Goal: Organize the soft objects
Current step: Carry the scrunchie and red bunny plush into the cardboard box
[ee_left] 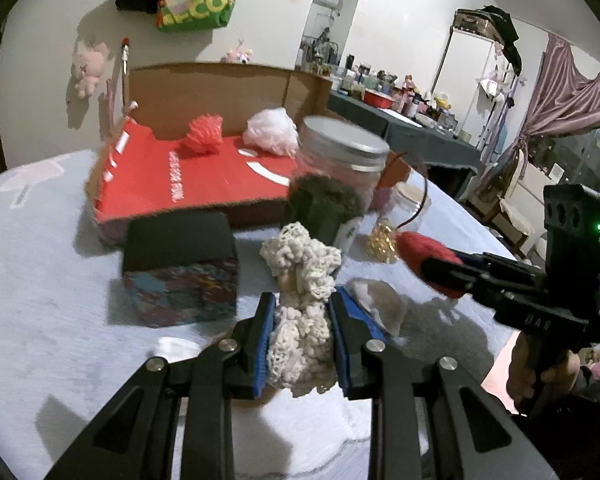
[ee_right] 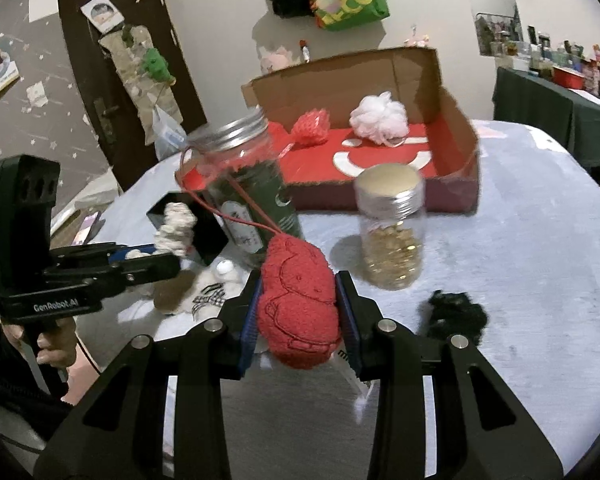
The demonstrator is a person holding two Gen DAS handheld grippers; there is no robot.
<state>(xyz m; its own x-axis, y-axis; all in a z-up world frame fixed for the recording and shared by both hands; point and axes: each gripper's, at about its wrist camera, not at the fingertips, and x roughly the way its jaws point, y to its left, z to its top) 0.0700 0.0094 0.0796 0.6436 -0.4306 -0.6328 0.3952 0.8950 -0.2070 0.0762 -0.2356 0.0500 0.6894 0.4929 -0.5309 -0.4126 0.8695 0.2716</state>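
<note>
Inside the red box (ee_right: 456, 120) at twelve o'clock lie a red puff (ee_right: 311, 127) and a white puff (ee_right: 379, 117); my left gripper (ee_left: 302, 332) pinches cream crochet (ee_left: 300, 316), my right gripper (ee_right: 298, 312) a red plush (ee_right: 298, 304); a black tuft (ee_right: 456, 314) waits on the desk (ee_right: 532, 240).

Black left gripper (ee_left: 302, 308), right gripper (ee_right: 298, 286): blue pads, silver screws; white "GenRobot.AI" lettering (left handle), green light on right; dark sleeves.
</note>
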